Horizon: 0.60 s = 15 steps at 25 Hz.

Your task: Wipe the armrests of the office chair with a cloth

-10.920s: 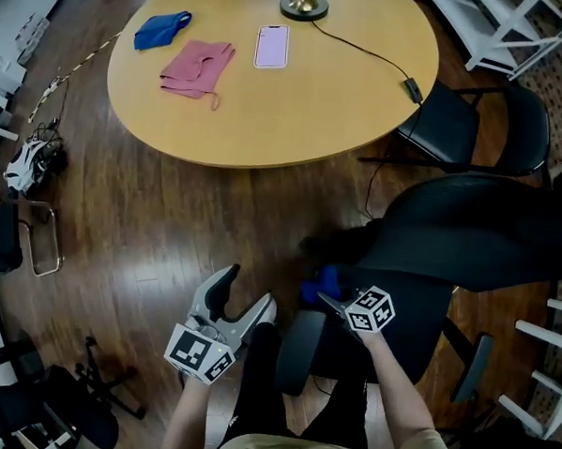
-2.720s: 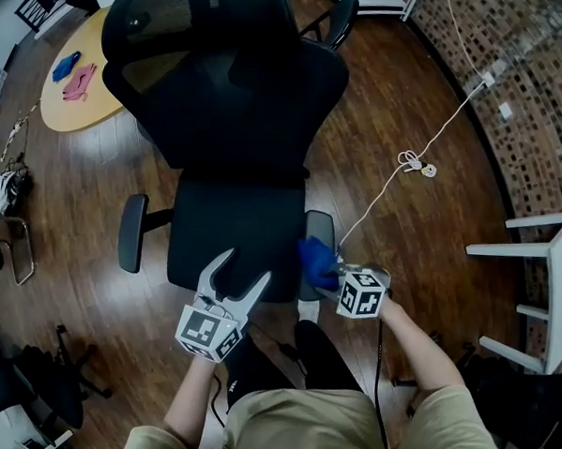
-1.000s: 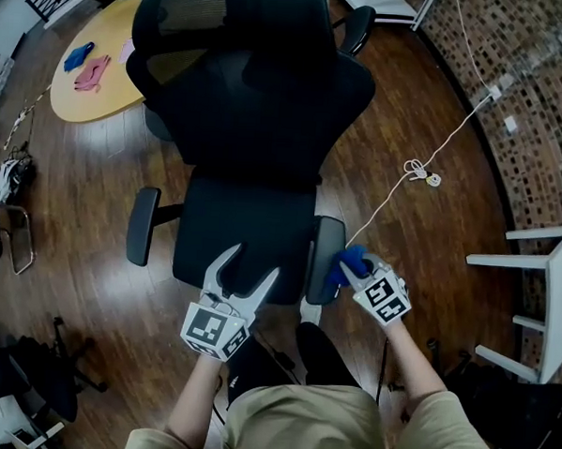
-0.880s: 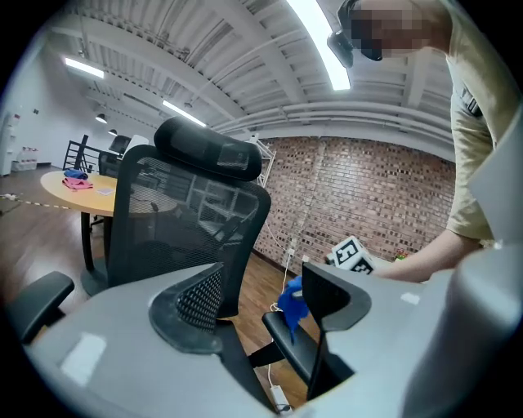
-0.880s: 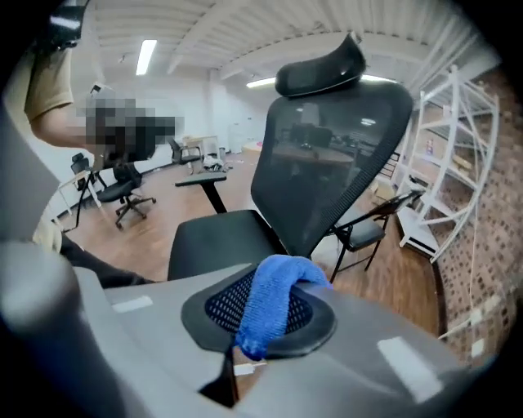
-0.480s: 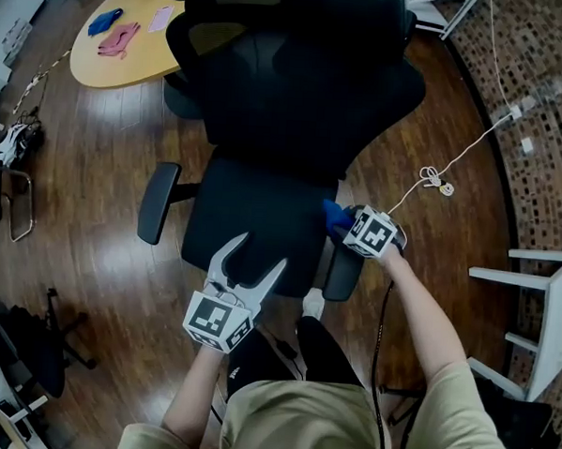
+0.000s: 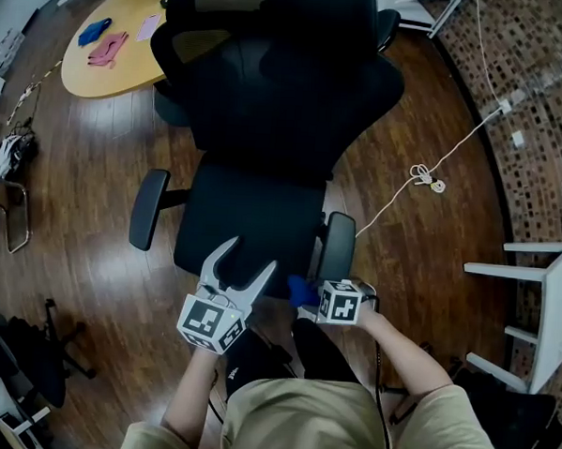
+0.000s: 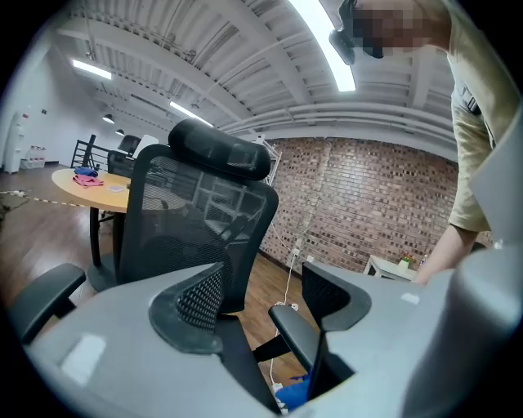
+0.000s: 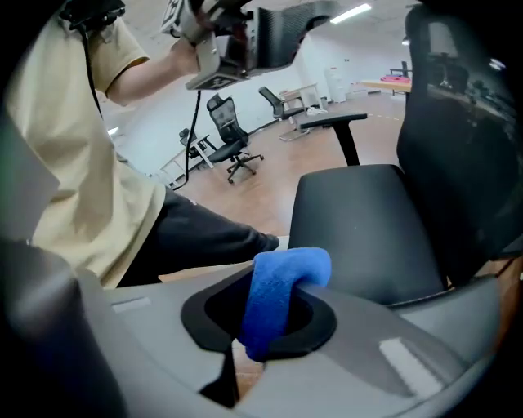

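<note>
The black office chair [image 7: 267, 124] stands in front of me, its left armrest [image 7: 148, 209] and right armrest [image 7: 336, 248] on either side of the seat [image 7: 248, 222]. My right gripper [image 7: 304, 293] is shut on a folded blue cloth [image 7: 302, 289] at the seat's near right corner, just left of the right armrest's near end. In the right gripper view the cloth [image 9: 278, 298] hangs from the jaws, with the seat [image 9: 359, 220] beyond it. My left gripper [image 7: 238, 271] is open and empty over the seat's front edge. The left gripper view shows the backrest [image 8: 204, 212] and right armrest [image 8: 296, 336].
A round wooden table [image 7: 106, 74] with a pink and a blue cloth stands at the far left. A white cable [image 7: 424, 175] lies on the wood floor to the right. White furniture [image 7: 530, 307] is at the right edge, and dark chairs [image 7: 11, 364] at the lower left.
My right gripper has slid with the cloth from the far part of the right armrest back toward me, to its near end. The left gripper has stayed open over the seat front.
</note>
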Each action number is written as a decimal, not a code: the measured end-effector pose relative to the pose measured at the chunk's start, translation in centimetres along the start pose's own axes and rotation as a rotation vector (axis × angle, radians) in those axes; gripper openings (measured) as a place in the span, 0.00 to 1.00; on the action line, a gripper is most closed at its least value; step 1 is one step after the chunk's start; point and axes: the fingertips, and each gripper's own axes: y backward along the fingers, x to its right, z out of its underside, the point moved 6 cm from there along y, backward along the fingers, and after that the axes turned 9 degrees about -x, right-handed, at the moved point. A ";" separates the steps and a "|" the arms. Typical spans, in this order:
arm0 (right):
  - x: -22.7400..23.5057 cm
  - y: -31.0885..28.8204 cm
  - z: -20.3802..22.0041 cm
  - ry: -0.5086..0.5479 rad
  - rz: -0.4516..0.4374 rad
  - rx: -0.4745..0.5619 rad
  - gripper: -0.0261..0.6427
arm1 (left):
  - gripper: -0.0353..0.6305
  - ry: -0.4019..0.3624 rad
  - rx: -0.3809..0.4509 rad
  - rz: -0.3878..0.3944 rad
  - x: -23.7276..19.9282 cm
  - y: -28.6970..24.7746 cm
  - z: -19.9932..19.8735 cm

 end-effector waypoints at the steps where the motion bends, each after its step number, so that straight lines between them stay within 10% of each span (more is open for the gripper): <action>1: -0.9 -0.2 0.2 0.019 -0.009 -0.017 0.07 | 0.47 0.003 0.000 -0.002 0.0 0.0 0.0; 15: 3.0 3.9 12.7 -0.208 0.089 -0.098 0.07 | 0.47 -0.009 -0.025 0.014 1.7 -2.3 0.0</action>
